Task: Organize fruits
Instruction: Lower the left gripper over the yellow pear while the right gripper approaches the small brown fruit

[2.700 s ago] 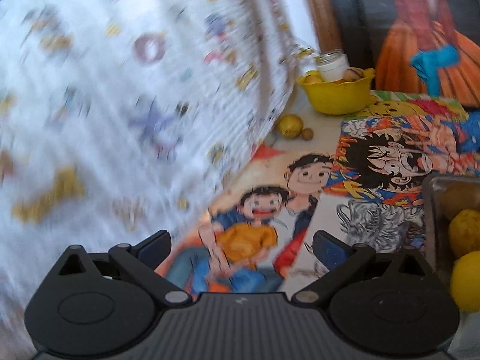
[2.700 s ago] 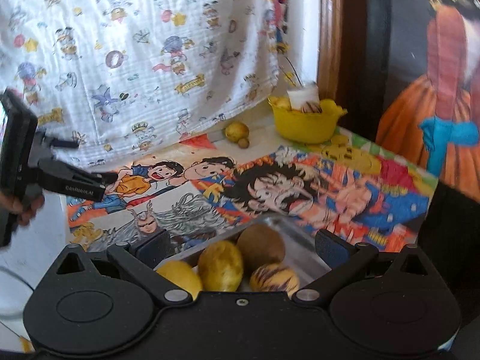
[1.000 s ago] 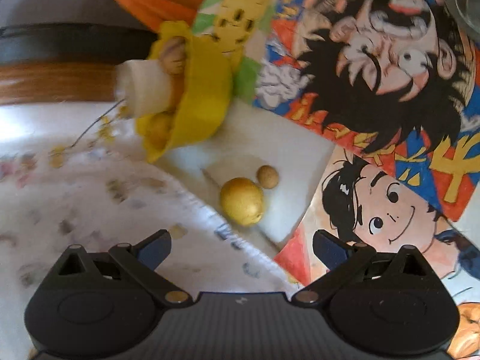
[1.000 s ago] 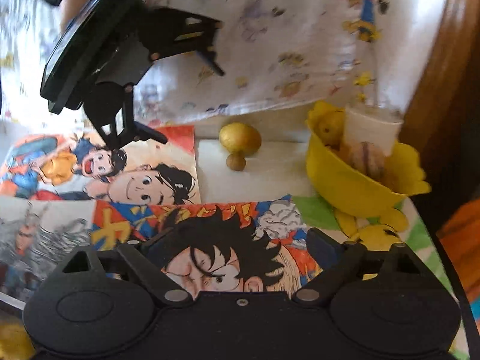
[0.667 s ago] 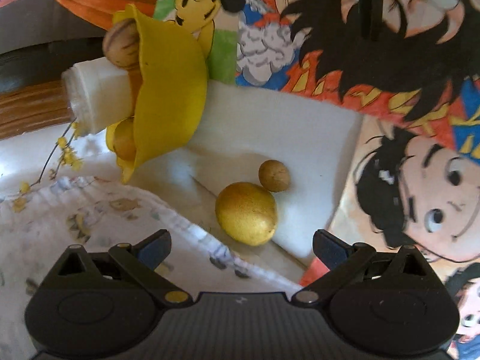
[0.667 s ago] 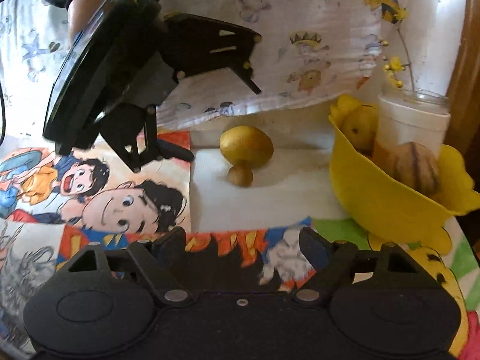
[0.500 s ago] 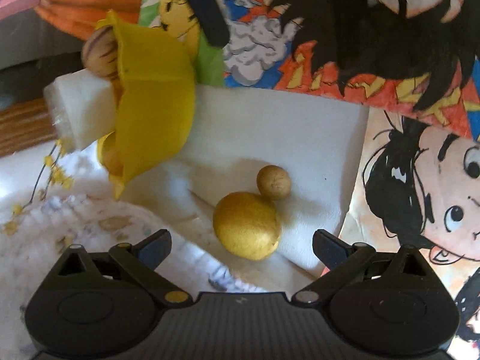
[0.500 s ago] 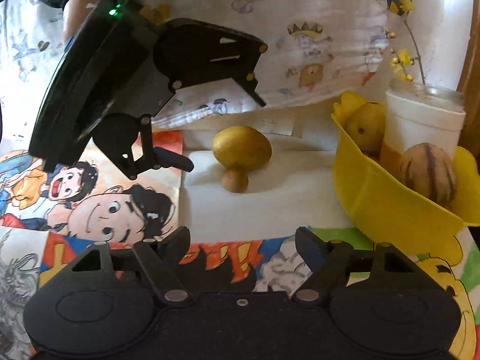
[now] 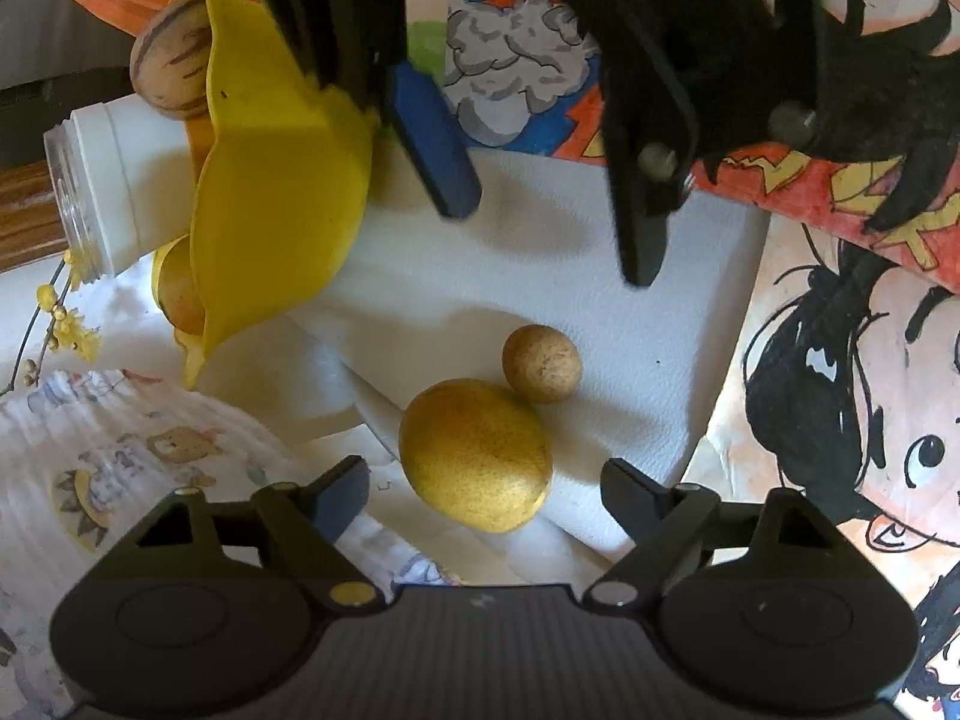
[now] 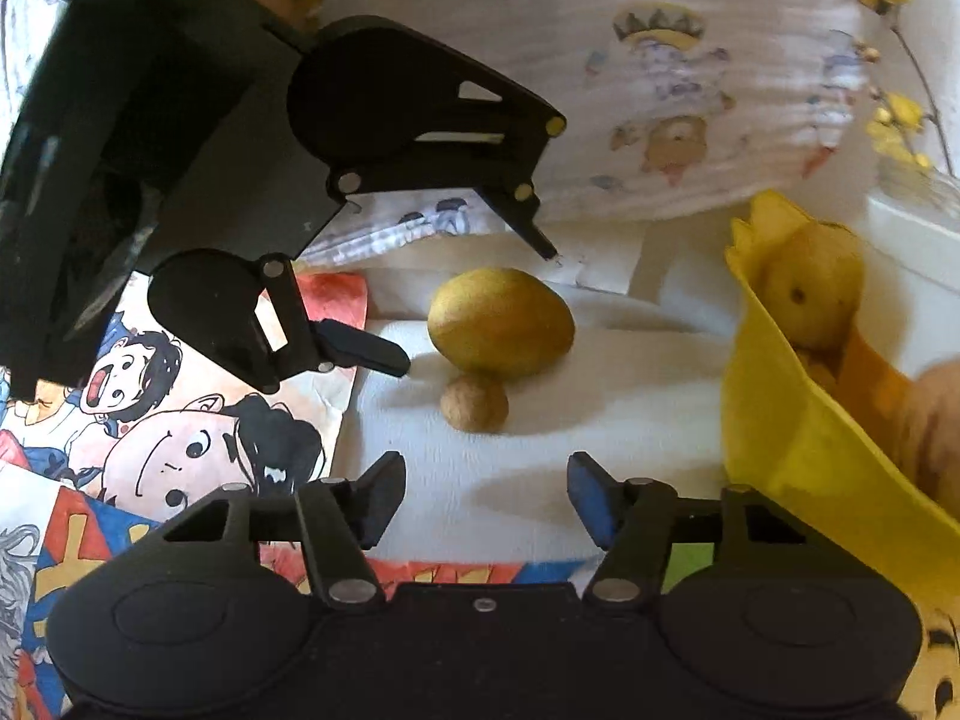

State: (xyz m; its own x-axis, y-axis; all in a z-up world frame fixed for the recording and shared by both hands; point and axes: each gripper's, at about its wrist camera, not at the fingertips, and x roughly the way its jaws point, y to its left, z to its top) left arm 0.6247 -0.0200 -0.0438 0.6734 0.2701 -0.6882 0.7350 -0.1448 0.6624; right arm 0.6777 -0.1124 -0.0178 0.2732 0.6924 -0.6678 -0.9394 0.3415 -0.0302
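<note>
A yellow fruit [image 10: 501, 321] lies on white paper [image 10: 600, 420], a small brown fruit [image 10: 474, 403] touching its near side. The left gripper [image 10: 480, 306] flanks the yellow fruit — jaws closing, not pressing. The right gripper [image 10: 483, 501] closes on nothing. A yellow bowl [image 10: 798, 444] holds fruit at right.

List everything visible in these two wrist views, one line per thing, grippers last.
Large yellow oval fruit: 1, yellow, on white paper, touching the small fruit.
Small round brown fruit: 1, tan.
Yellow plastic bowl: 1, holds fruit, a striped one included.
White jar: 1, at the bowl.
Cartoon posters: several, multicoloured.
Printed white cloth: 1, behind.
Left gripper: closing around the large fruit, untouched.
Right gripper: closing, empty.
</note>
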